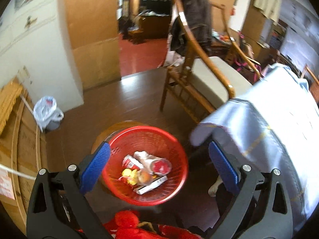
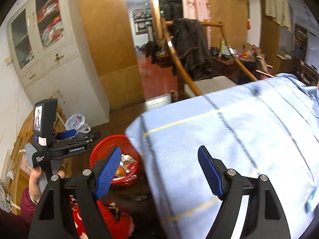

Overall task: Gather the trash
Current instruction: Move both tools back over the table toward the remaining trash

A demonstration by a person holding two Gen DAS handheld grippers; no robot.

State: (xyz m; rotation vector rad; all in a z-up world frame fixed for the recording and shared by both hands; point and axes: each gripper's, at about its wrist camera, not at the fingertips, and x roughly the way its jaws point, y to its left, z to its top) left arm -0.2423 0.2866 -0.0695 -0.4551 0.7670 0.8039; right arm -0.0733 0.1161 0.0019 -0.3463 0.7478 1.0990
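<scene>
A red mesh basket point(image 1: 175, 143) stands on a low round wooden stool below my left gripper point(image 1: 159, 151). It holds trash: a red and white can point(image 1: 157, 164), a yellow wrapper point(image 1: 129, 175), an orange piece point(image 1: 146, 177) and a flat white box point(image 1: 152, 185). My left gripper is open and empty above the basket. It also shows in the right wrist view point(image 2: 79, 134), held in a hand. My right gripper point(image 2: 159, 157) is open and empty over the edge of a table with a light blue cloth point(image 2: 239, 129). The basket point(image 2: 103, 145) lies lower left of it.
A wooden chair point(image 1: 199, 79) with a cushion and a dark jacket stands behind the basket. A small bin with a white plastic bag point(image 1: 46, 109) sits by the wall at left. A grey cabinet point(image 2: 49, 49) and an open doorway are behind. Red cloth point(image 1: 127, 225) lies below.
</scene>
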